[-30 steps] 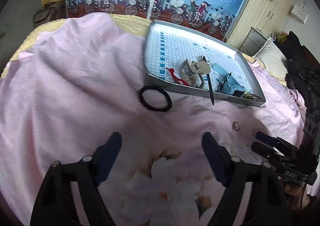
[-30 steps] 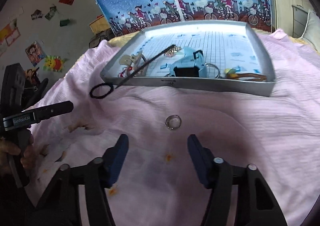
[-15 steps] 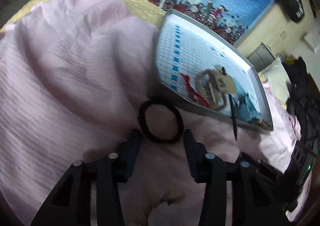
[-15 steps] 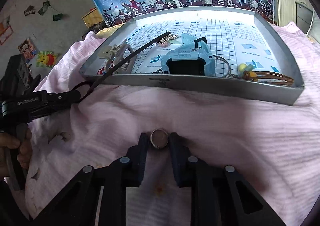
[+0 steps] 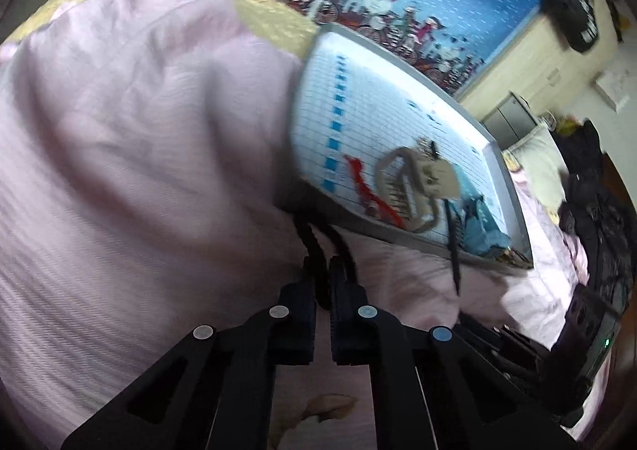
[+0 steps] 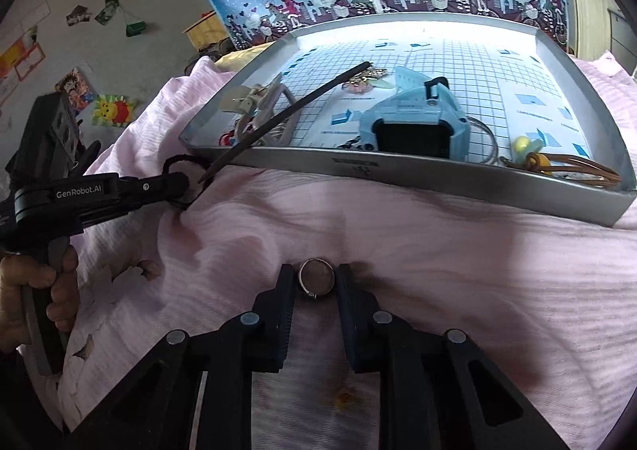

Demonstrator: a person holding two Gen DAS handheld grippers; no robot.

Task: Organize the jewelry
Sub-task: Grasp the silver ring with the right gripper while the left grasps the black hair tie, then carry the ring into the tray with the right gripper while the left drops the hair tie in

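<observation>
Pink bedspread (image 6: 458, 270) fills the lower half of both views. The grey tray (image 6: 438, 171) sits in the upper middle of the right wrist view, already holding a blue watch (image 6: 414, 123), a beige hair claw (image 5: 418, 183) and a black stick (image 6: 286, 115) that pokes over its near rim.

My left gripper (image 5: 323, 282) is pressed nearly shut on the black hair tie (image 5: 314, 243), which is pinched into a narrow loop running straight up-frame from the tips to the tray's near wall. In the right wrist view that same gripper enters from the left edge, tips at the tray's left corner.

My right gripper (image 6: 316, 282) is narrowed around the small silver ring (image 6: 316, 276), lying flat on the bedspread at lower centre. The fingers (image 6: 284, 290) flank it on either side; whether they actually grip it, I can't tell. The tray lies directly up-frame of the ring, so each piece has a short forward carry over the near rim. I judge the left load is nearer.
</observation>
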